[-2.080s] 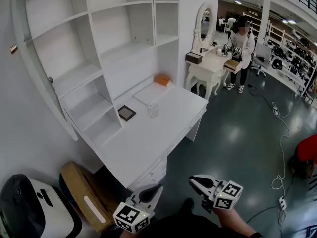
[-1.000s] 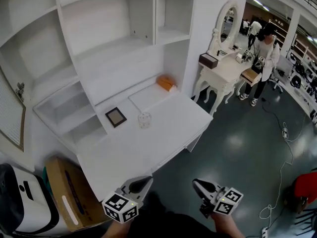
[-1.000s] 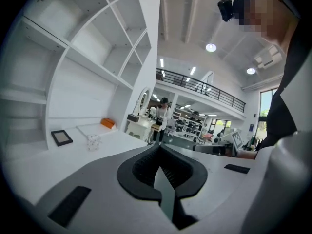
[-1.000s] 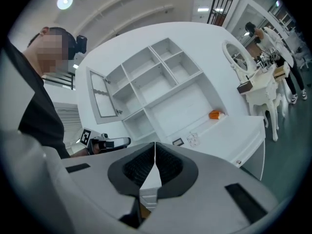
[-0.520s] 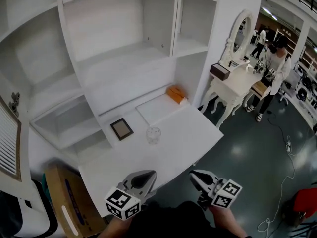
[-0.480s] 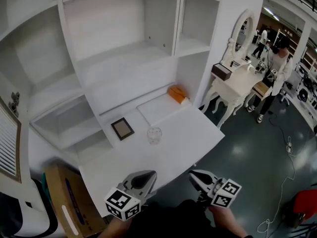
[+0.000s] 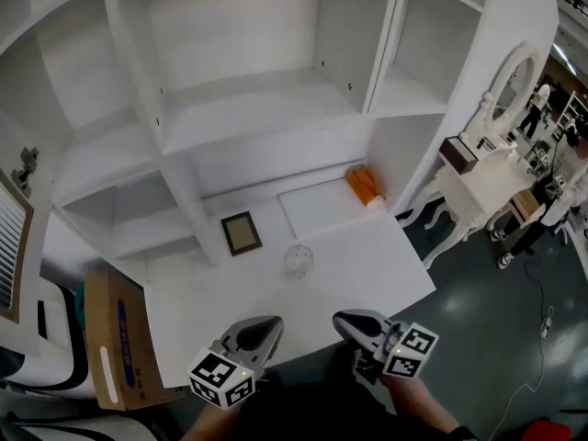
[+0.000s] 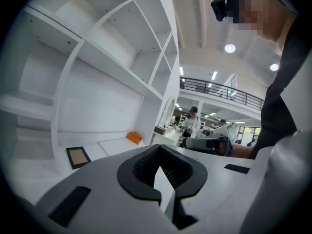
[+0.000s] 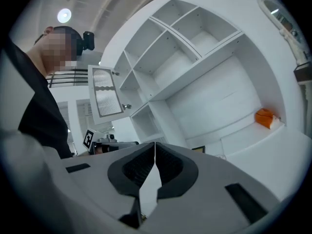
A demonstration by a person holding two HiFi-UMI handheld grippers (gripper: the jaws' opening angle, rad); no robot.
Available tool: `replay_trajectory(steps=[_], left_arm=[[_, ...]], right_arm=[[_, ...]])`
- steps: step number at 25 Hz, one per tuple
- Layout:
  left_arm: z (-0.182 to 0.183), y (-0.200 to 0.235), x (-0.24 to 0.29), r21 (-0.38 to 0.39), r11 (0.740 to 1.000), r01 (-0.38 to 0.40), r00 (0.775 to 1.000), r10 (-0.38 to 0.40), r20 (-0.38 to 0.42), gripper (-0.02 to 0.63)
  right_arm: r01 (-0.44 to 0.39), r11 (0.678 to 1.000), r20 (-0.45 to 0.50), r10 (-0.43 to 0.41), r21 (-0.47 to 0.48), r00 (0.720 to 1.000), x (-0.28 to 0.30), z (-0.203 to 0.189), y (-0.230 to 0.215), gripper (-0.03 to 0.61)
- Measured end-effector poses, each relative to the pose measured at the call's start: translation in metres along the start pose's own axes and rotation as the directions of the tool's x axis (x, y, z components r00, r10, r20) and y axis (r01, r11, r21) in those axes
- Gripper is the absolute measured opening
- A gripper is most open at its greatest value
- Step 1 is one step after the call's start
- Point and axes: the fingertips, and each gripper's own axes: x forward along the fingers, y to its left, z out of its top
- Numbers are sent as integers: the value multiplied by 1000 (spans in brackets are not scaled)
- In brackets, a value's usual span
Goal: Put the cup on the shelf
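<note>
A clear glass cup (image 7: 299, 261) stands upright near the middle of the white desk (image 7: 367, 274). The white shelf unit (image 7: 248, 99) rises behind it with bare compartments. My left gripper (image 7: 261, 329) is held low at the desk's front edge, well short of the cup. Its jaws are shut with nothing between them, as the left gripper view (image 8: 159, 150) also shows. My right gripper (image 7: 347, 321) sits beside it, also shut and holding nothing (image 9: 155, 146). The cup does not show clearly in either gripper view.
A small dark picture frame (image 7: 241, 233) lies left of the cup and an orange item (image 7: 364, 186) sits at the desk's back right. A cardboard box (image 7: 115, 338) stands left of the desk. A white vanity table (image 7: 464, 168) with a mirror is at the right.
The desk and shelves have come nearer and moved to the centre of the head view. Both grippers have kept their place low in the frame, still shut. The cup has not moved.
</note>
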Motion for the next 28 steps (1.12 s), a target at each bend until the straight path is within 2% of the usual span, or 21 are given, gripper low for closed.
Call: replay_trajectory(steps=[2, 5, 9, 14, 20, 24, 28], left_arm=[[10, 2, 18, 2, 998, -65, 997, 65, 30, 11], [20, -3, 45, -44, 988, -151, 985, 154, 75, 11], [19, -15, 89, -80, 971, -224, 970, 230, 79, 12], [19, -33, 124, -115, 950, -290, 950, 300, 84, 11], [12, -38, 139, -118, 935, -336, 939, 342, 42, 12], [16, -21, 134, -130, 919, -371, 924, 380, 49, 12], [16, 1, 136, -149, 920, -363, 927, 373, 43, 12]], right_arm=[[-53, 999, -37, 52, -6, 998, -1, 10, -22, 17], [-134, 991, -92, 133, -8, 987, -7, 27, -50, 17], [-222, 974, -146, 212, -50, 966, -20, 49, -84, 17], [-276, 960, -175, 280, 50, 944, -49, 44, -118, 17], [-300, 949, -173, 313, 101, 934, -52, 44, -142, 17], [-352, 931, -199, 365, 100, 909, -32, 42, -133, 17], [-356, 931, -226, 364, 78, 904, -14, 46, -134, 17]])
